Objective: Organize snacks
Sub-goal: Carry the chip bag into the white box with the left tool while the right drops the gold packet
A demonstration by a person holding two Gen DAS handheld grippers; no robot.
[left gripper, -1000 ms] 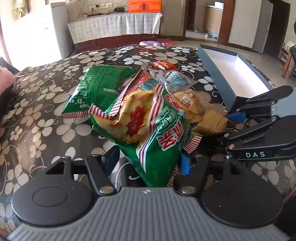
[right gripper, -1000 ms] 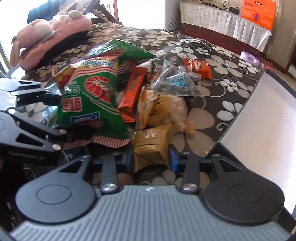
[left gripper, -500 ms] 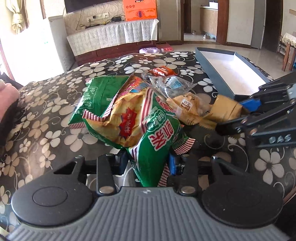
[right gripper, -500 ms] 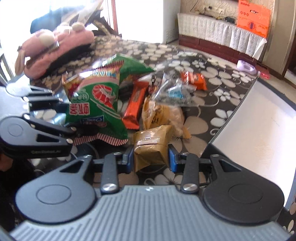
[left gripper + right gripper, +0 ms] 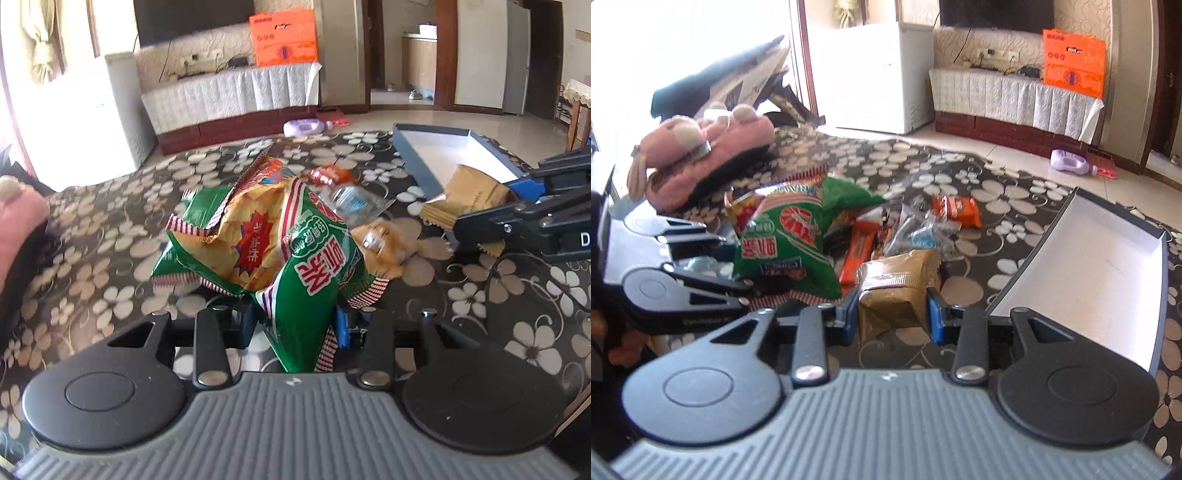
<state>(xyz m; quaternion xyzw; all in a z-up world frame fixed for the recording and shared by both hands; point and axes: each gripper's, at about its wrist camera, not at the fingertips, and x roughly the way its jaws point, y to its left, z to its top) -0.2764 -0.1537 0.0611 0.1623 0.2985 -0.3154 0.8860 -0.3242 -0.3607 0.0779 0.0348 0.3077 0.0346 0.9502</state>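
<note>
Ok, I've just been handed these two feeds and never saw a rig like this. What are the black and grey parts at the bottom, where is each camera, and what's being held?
No robot arm here: a person holds a two-finger claw in each hand, and each claw carries a camera looking forward along its fingers. The grey ribbed body at the bottom of each picture is the tool itself.

In the left view, the left claw is shut on a green prawn-cracker bag. In the right view, the right claw is shut on a brown packet.

On the flowered tablecloth lie more snacks: an orange bar, an orange packet, a clear bag. An open white-lined box lies to the right.
</note>
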